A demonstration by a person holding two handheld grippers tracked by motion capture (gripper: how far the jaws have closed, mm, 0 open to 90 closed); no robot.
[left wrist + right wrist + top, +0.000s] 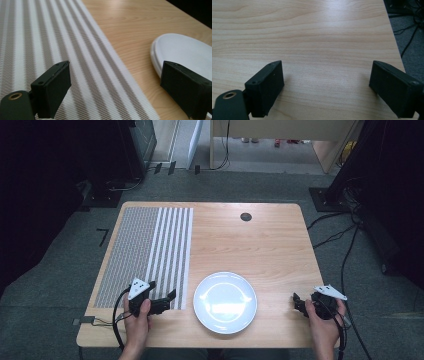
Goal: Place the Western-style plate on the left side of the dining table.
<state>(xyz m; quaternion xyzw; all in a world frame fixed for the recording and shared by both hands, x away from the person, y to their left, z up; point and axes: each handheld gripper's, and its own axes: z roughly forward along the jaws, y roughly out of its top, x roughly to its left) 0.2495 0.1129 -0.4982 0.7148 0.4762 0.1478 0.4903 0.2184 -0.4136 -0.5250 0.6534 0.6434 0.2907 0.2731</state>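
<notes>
A: Where do things stand on the pale wooden worktop (260, 240)?

B: The round white ceramic plate (225, 302) lies near the front edge, centred between the 2 hands. Just left of it, apart from its rim, lies the grey-and-white striped woven placemat (145, 252), which runs toward the far edge.

A: And the tongs?

B: The left tongs (171, 295) hover over the mat's near right corner, pointing right toward the plate, jaws wide apart and holding nothing. In the left gripper view the plate's rim (160, 53) sits just ahead of one jaw. The right tongs (296, 300) rest right of the plate over bare wood, also spread apart and empty.

A: How would you do this step well?

B: I judge the plate is the target. Come in low with the left tongs, straddle the thin rim with 1 jaw above and 1 beneath, and close firmly; glazed ceramic is slippery, so lift level and slowly.
</notes>
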